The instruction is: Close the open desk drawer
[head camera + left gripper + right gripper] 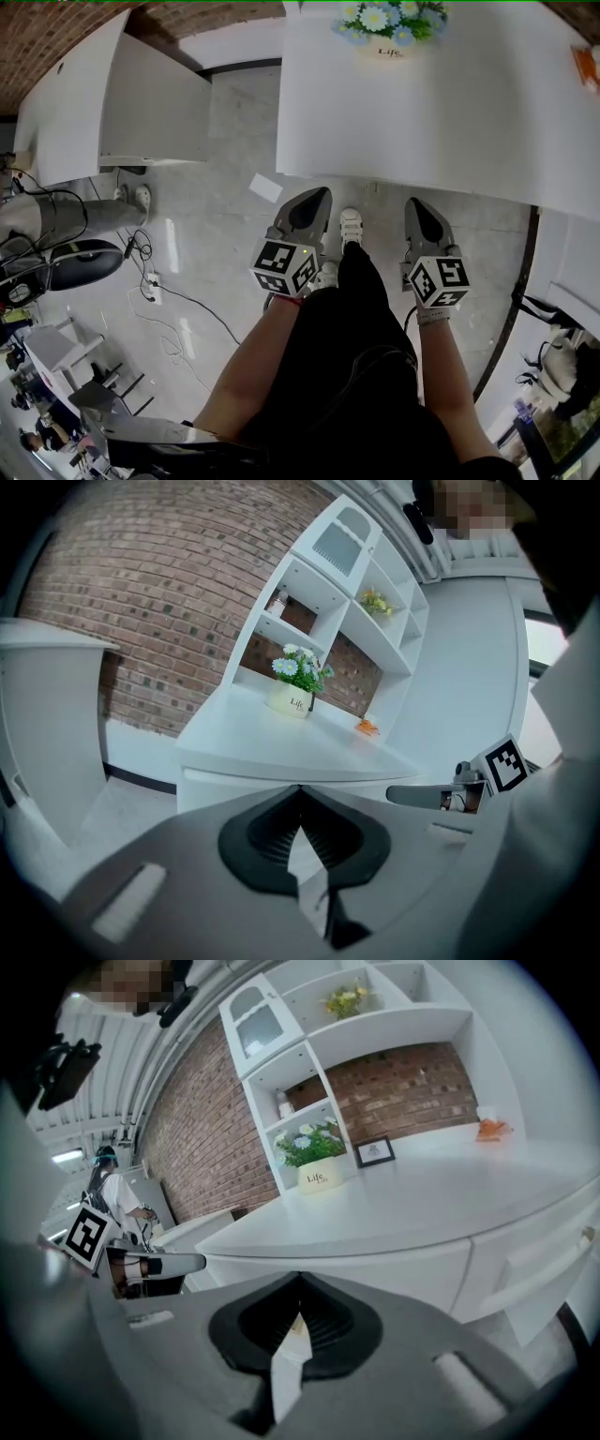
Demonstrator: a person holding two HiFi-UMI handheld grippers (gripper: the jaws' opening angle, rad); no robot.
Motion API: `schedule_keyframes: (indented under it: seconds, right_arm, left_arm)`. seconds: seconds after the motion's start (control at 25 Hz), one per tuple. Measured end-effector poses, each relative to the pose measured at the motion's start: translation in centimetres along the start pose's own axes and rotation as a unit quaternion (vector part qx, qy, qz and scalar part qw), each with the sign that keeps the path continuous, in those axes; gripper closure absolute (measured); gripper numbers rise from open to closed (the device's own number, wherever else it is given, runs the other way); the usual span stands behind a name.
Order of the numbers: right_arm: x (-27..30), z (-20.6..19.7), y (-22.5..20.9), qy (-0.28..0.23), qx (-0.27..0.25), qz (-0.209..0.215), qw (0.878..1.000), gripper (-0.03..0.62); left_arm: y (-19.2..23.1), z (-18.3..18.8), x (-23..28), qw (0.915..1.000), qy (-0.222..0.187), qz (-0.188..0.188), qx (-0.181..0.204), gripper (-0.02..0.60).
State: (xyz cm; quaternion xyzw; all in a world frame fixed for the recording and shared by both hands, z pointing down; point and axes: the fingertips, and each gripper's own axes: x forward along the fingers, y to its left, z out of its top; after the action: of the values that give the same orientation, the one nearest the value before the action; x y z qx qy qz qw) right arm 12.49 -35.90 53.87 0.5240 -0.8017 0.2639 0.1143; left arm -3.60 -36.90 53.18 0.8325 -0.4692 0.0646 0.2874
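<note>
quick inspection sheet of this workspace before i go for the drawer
surface: white desk top, smooth
job's things: drawer front with bar handle at the desk's right; how far open cannot be told
clutter: flower pot, orange item, framed picture; paper on the floor
grippers: left gripper and right gripper both shut, empty, short of the desk
cables: cables and power strip on the floor, left
surroundings: brick wall, white shelving, second white desk
</note>
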Motion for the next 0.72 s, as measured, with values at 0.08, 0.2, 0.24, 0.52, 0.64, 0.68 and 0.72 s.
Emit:
schedule_keyframes:
  seconds: [0.08, 0.2, 0.24, 0.52, 0.64, 0.68, 0.72]
  right_arm:
    - [-0.9, 0.5, 0.4, -0.011, -0.014, 0.002, 1.000, 0.592]
    - [-2.5, 1.7, 0.8, -0.035, -0.024, 0.003, 0.999, 0.592]
    - [-3.1, 2.1, 1.0, -0.043, -0.026, 0.003, 0.999, 0.592]
    - [-7.8, 4.0, 2.1, -0.085, -0.056, -0.002, 0.995, 0.592]
    - [-9.8, 4.7, 2.8, -0.100, -0.060, -0.003, 0.993, 0.592]
    - [-10.4, 4.8, 3.0, -0.106, -0.060, -0.004, 0.993, 0.592]
    - [-10.9, 5.0, 3.2, -0.110, -0.061, -0.004, 0.992, 0.592]
  left_arm:
    - [-0.2, 0.7, -0.8, 0.9999, -0.011, 0.001, 0.007, 0.578]
    - [-0.8, 2.1, -2.2, 0.9994, -0.031, 0.001, 0.017, 0.578]
    - [-1.0, 2.6, -2.7, 0.9990, -0.039, 0.000, 0.021, 0.578]
    - [-3.3, 5.3, -6.6, 0.9953, -0.084, -0.008, 0.048, 0.578]
    - [-4.2, 5.9, -8.3, 0.9936, -0.097, -0.011, 0.058, 0.578]
    - [-4.4, 6.1, -8.8, 0.9930, -0.101, -0.012, 0.059, 0.578]
    - [-4.7, 6.2, -9.3, 0.9924, -0.105, -0.013, 0.061, 0.578]
